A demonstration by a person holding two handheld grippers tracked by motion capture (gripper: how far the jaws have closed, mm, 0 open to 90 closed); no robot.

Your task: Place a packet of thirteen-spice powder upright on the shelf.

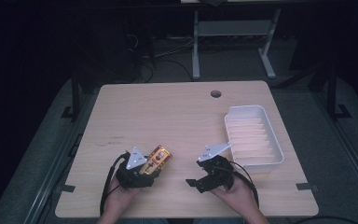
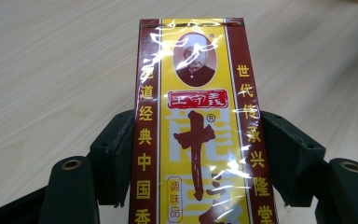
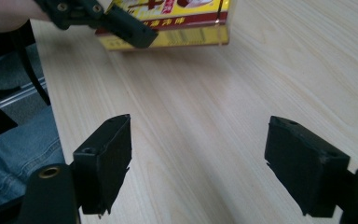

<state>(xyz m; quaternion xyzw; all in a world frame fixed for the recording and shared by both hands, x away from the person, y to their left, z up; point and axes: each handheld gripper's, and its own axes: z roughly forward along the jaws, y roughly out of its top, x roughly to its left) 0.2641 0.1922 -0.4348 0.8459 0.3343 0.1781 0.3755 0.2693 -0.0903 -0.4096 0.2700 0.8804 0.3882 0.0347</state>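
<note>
Dim room w/ dark floor and metal desk legs at the back; light wood desk point(image 1: 177, 112) sitting in the middle, round cable hole point(image 1: 216, 94) near its far edge. White ribbed tray point(image 1: 254, 136) lying on the right side of the desk, w/ nothing in it.

Holding a yellow-and-red seasoning box point(image 1: 155, 160) w/ the left gripper point(image 1: 142, 171) near the front edge, left of centre. In the left gripper view, box point(image 2: 196, 121) running lengthwise up btwn the fingers point(image 2: 114, 154), both pads pressing on its long red sides; portrait end pointing away from the hand, Chinese lettering down the borders. Seen from the right gripper view, box point(image 3: 168, 23) sitting just above the desktop or resting on it: can't tell which.

Hovering the right gripper point(image 1: 204, 175) near the front edge too, apart from the box and just beside the tray's near corner. Fingers point(image 3: 105, 158) standing wide apart, nothing btwn them, bare wood below. Pointing roughly toward the left gripper point(image 3: 98, 14) and the box.
</note>
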